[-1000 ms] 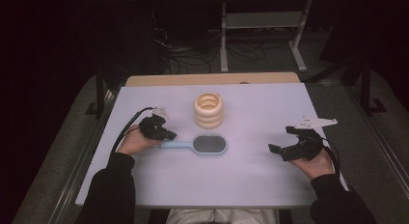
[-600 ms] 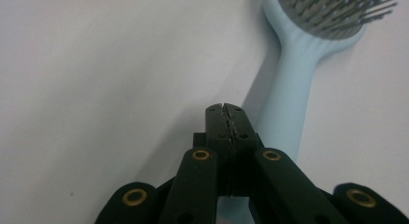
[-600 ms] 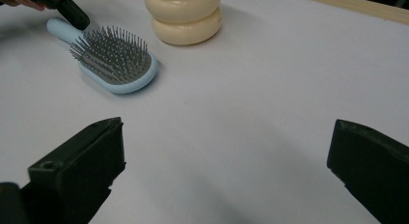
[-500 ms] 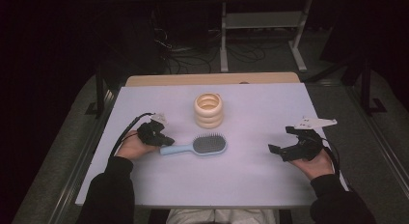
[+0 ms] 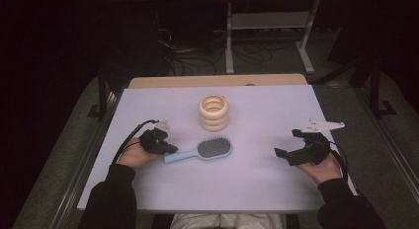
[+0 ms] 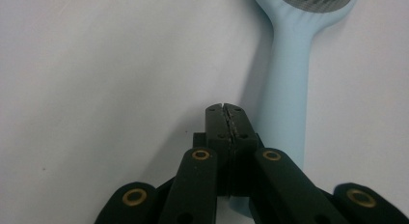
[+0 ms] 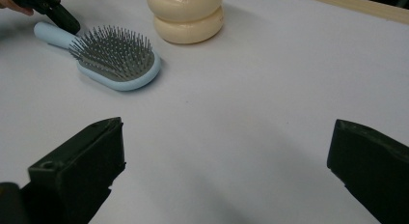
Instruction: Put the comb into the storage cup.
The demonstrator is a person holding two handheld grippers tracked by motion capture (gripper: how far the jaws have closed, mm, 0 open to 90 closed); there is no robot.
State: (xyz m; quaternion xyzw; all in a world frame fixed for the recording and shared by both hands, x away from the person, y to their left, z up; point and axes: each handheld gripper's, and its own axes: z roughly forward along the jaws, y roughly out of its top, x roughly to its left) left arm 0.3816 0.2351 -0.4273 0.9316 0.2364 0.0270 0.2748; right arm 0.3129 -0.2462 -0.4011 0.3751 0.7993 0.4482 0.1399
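Observation:
A light blue hairbrush (image 5: pixel 213 148) lies bristles up on the white table (image 5: pixel 247 184), its handle pointing left. My left gripper (image 5: pixel 170 150) is shut with nothing between its jaws. In the left gripper view its tip (image 6: pixel 225 108) rests against the left side of the brush handle (image 6: pixel 287 89). My right gripper (image 5: pixel 286 142) stands open at the right of the table, pointing toward the middle. In the right gripper view the right gripper (image 7: pixel 226 137) has bare table between its jaws, and the hairbrush (image 7: pixel 115 62) and left gripper (image 7: pixel 62 16) show farther off.
A stack of cream rings (image 5: pixel 214 113) stands upright behind the brush, seen close as the ring stack (image 7: pixel 185 14). A wooden strip (image 5: pixel 217 81) runs along the table's far edge. Dark floor with cables and a metal stand lies beyond.
The left gripper has shifted toward the near edge, and the brush handle has swung with it, so the brush now lies at a slant. The right gripper has stayed put.

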